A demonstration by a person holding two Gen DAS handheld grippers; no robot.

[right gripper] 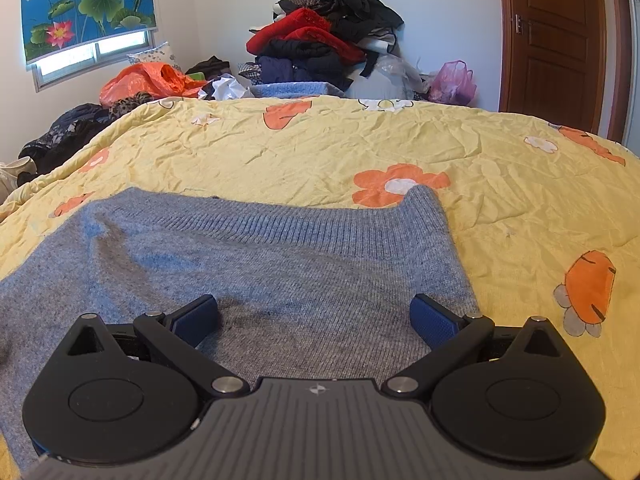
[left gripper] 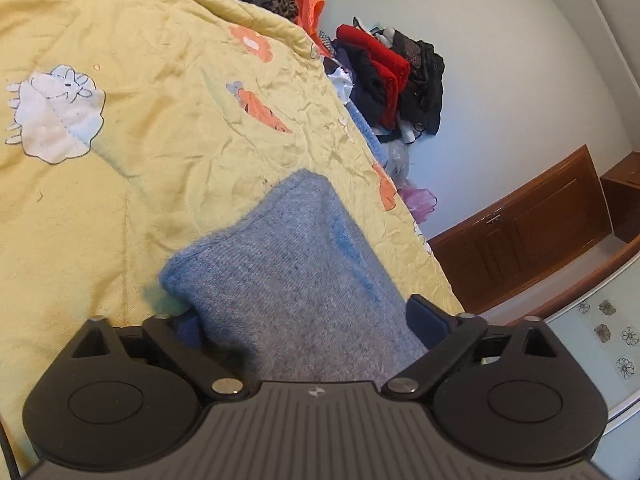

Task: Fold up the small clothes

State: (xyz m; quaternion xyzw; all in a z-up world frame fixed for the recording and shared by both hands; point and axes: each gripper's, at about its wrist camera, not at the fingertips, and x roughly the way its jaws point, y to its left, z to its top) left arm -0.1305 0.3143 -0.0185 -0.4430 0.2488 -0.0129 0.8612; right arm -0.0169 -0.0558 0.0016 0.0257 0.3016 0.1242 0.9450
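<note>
Left wrist view: my left gripper (left gripper: 312, 320) has its fingers spread wide, with the blue knit sweater (left gripper: 292, 280) bunched between them on the yellow quilt (left gripper: 140, 152). Right wrist view: my right gripper (right gripper: 316, 316) also has its fingers wide apart, hovering over the sweater (right gripper: 280, 264), which lies flat with its ribbed hem (right gripper: 304, 228) farthest from me.

**Quilted bed with one sweater**

A crumpled yellow quilt (right gripper: 320, 140) printed with orange flowers, carrots and a white sheep covered the bed. A blue-grey knit sweater (right gripper: 280, 264) lay spread directly on it. Piled clothes (right gripper: 320, 40) sat at its far edge.
</note>
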